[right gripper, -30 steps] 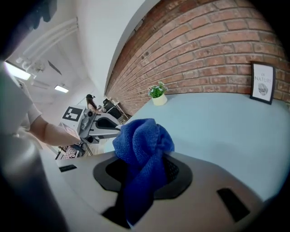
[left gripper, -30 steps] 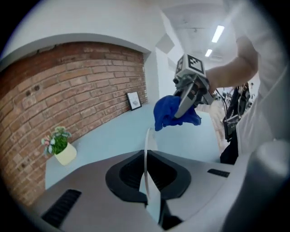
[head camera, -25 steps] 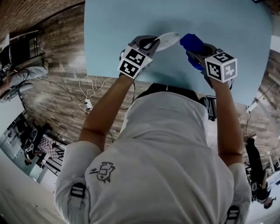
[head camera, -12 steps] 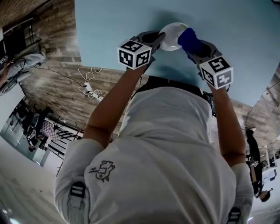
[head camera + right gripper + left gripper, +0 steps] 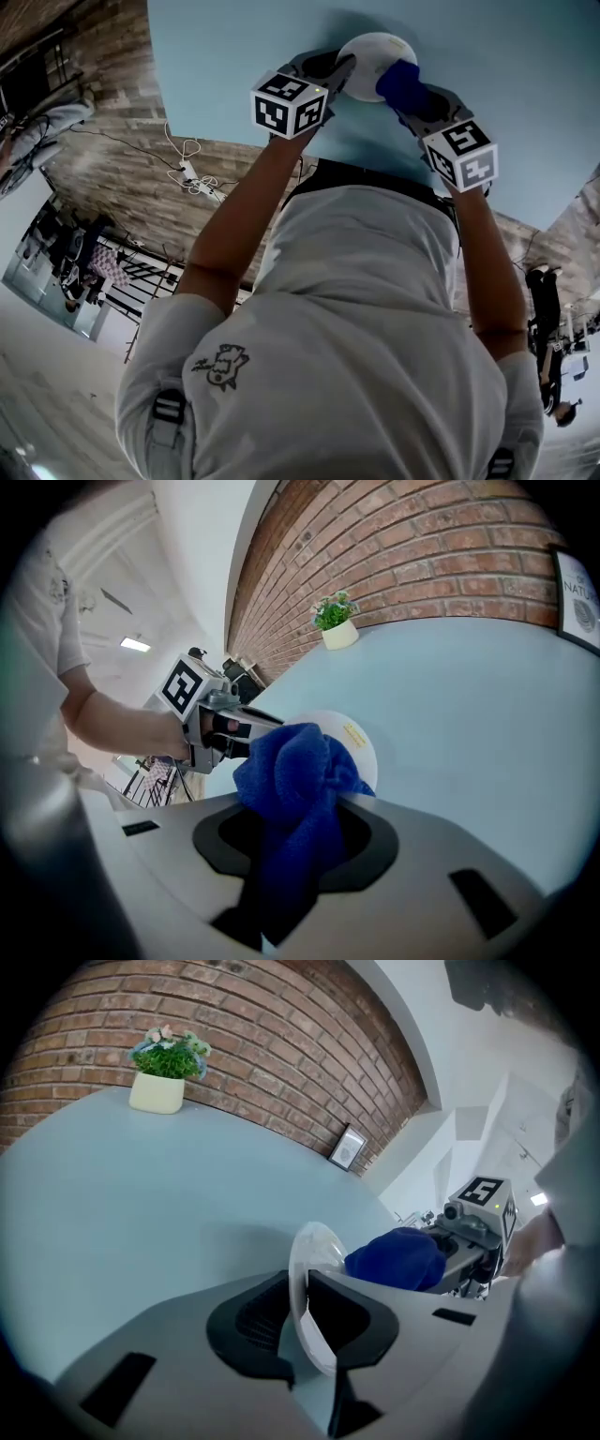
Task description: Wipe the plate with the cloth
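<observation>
Both tongs have sunk toward the desk [image 5: 487,56]; my left tongs [image 5: 342,66] have just been opening, plate [image 5: 375,47] rim loose between them, right tongs [image 5: 300,827] clenched on the cloth [image 5: 401,82].

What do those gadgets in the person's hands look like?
The left gripper and right gripper are grey plastic, with broad jaws lined in black ribbed pads, each topped by a white cube printed with black square markers. Sleeves are short, white. The left jaws have just been opening, plate rim between them.
</observation>
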Tool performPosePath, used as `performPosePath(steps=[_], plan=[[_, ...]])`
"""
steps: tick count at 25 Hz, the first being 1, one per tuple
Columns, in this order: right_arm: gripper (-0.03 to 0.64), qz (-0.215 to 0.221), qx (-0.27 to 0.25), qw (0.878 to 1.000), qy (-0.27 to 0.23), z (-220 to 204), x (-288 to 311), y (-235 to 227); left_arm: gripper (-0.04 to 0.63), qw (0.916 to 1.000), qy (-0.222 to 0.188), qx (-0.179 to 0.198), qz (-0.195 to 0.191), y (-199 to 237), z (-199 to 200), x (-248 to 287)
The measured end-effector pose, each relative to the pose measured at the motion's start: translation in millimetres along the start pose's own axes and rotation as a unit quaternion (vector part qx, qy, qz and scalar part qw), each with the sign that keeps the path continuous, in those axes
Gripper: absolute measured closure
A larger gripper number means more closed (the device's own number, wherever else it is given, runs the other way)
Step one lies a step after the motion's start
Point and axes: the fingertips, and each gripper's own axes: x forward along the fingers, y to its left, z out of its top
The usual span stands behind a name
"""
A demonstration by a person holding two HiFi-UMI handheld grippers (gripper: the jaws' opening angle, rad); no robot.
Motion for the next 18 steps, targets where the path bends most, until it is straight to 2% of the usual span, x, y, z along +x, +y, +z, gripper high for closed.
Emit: performPosePath(steps=[3, 7, 15, 18], plan=[[0.491, 0.0, 0.0, 1.0, -0.001, 2.8, -0.3, -3.1, 0.534, 0.9998, 0.007, 0.014, 0.013, 5.4, 4.7, 6.2], [0.491, 0.0, 0.006, 1.0, 0.004, -1.5, 1.3, 1.6, 0.522, 0.9994, 0.008, 0.014, 0.03, 10.1, 4.8, 6.8], [0.491, -0.003, 0.006, 1.0, 0.003, -5.3, 3.9, 1.0, 0.476, 0.9952, 0.009, 0.058, 0.079, 21.2, 7.9, 12.0], [0.491, -0.006, 0.007, 1.0, 0.0, -2.1, 2.9, 0.5, 0.468, 0.9952, 0.005, 0.052, 0.083, 24.5, 10.1, 8.2]])
